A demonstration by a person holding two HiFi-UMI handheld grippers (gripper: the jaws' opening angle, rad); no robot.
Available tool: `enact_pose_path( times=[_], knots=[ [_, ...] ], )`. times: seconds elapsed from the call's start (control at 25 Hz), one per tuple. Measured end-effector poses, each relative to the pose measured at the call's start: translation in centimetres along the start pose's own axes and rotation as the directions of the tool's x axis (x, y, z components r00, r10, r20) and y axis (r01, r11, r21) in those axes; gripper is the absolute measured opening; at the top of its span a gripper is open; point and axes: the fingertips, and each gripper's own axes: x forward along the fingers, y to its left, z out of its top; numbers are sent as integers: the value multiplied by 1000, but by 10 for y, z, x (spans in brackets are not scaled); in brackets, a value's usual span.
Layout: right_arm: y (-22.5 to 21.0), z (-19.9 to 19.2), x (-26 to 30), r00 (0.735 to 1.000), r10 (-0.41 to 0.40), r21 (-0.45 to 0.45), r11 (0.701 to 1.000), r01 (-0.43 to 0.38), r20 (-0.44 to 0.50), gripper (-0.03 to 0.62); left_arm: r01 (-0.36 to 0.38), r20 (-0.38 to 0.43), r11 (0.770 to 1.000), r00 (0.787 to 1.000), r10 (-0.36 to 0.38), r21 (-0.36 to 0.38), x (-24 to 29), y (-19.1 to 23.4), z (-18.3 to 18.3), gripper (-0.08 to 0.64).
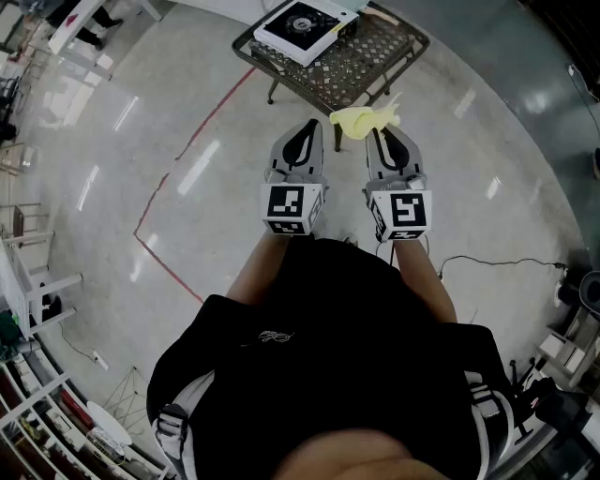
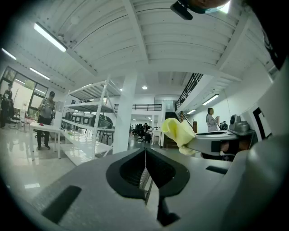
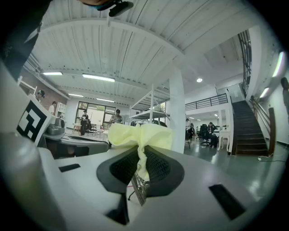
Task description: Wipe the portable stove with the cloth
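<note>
Yellow cloth in right gripper, portable stove ahead

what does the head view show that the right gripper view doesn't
Only the head view: the portable stove sitting on a mesh table ahead of the person. Only the right gripper view: a staircase and a ceiling light. Both: the yellow cloth pinched between the jaws of the right gripper.
</note>
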Motion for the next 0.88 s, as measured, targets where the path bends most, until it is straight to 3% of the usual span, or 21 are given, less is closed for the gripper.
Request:
enact_pose_path(
  times=[0.48,0.88],
  knots=[
    [44,-45,33,991,26,48,999,-20,-130,40,-28,-107,997,994,20,-68,-15,56,-47,21],
    [90,-54,92,986,25,37,999,-19,-165,40,6,-129,997,992,-16,-75,-8,125,-51,21]
  ],
)
